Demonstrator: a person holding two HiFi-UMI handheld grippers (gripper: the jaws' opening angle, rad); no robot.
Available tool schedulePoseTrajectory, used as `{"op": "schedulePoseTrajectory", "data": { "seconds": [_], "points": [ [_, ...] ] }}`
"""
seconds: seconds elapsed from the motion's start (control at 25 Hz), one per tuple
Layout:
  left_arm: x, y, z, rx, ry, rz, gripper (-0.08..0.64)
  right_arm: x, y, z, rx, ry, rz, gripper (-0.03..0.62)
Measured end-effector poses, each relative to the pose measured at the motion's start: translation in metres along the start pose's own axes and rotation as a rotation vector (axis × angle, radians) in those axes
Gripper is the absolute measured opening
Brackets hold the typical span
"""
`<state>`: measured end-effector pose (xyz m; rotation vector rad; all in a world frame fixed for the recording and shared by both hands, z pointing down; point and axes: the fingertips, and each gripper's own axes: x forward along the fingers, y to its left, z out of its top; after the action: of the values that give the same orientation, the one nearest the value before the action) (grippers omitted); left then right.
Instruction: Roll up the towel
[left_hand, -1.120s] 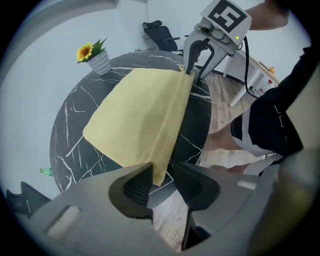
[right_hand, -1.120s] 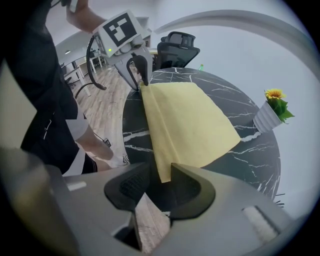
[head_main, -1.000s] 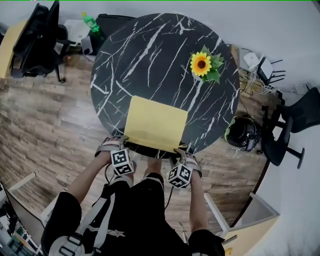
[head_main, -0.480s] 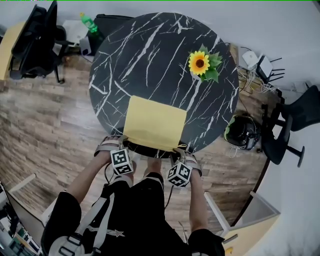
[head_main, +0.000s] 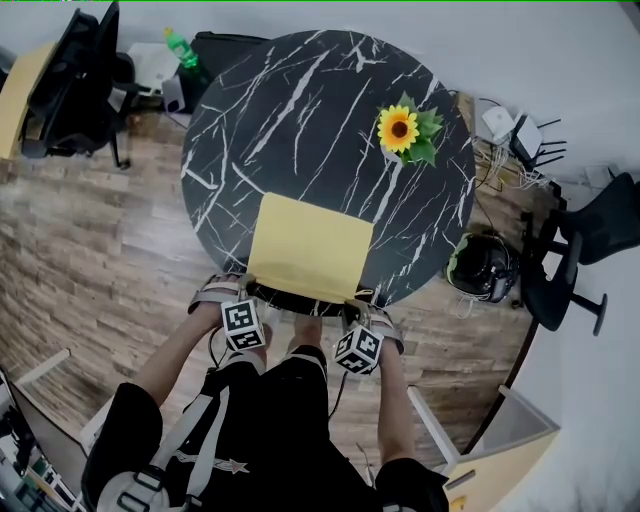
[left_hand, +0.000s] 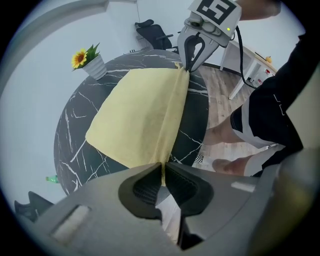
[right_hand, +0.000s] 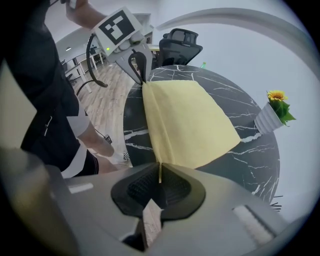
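left of the desk (head_main: 300, 110): black office chair (head_main: 70, 80) on the wood floor, green bottle (head_main: 180, 45) just off the desk's far-left rim. The desk is round, black marble with white veins.

towel (head_main: 310, 245): yellow, spread flat on the desk's near half, near edge right at the desk's near rim. Not rolled yet. That near edge is pinched up into a thin ridge running straight from one tool to the other. The rest of the cloth lies on the desk top.

left tool (head_main: 248, 288): at the desk's near rim, on the towel's near-left corner, pointing steeply down. Jaws have just been closing. They're narrow now, pads clamped on the towel edge, which shows as a thin yellow strip between them in the left gripper view.

right tool (head_main: 356, 300): same rim, on the towel's near-right corner, also steeply down. Jaws have just been closing too, now nearly together with the towel edge nipped between the pads.

person stands at the desk's near side, forearms running down to both tools.

far-right part of the desk: sunflower pot (head_main: 403, 132), upright, well apart from the towel. Right of the desk, on the floor: dark round thing (head_main: 485, 265), can't tell what it is. A second black chair (head_main: 585, 245) stands beyond it.
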<state>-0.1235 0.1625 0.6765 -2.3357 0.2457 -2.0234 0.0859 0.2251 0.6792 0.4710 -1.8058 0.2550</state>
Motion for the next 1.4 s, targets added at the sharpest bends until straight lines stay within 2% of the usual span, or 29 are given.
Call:
{"op": "schedulePoseTrajectory", "data": {
  "seconds": [0.4, 0.6, 0.96, 1.4],
  "points": [
    [-0.011, -0.034, -0.017, 0.017, 0.021, -0.111, 0.032, -0.011, 0.046, -0.003, 0.033, 0.004, 0.147, 0.015],
    [-0.007, -0.030, -0.016, 0.027, 0.040, -0.110, 0.034, -0.010, 0.045, -0.002, 0.045, 0.014, 0.158, 0.015],
    [-0.010, -0.024, -0.012, 0.015, 0.056, -0.174, 0.034, -0.017, 0.035, 0.003, 0.110, 0.022, 0.213, 0.016],
    [-0.009, -0.001, -0.003, 0.014, 0.064, -0.172, 0.034, -0.018, 0.011, 0.007, 0.119, 0.012, 0.207, 0.017]
  ]
}}
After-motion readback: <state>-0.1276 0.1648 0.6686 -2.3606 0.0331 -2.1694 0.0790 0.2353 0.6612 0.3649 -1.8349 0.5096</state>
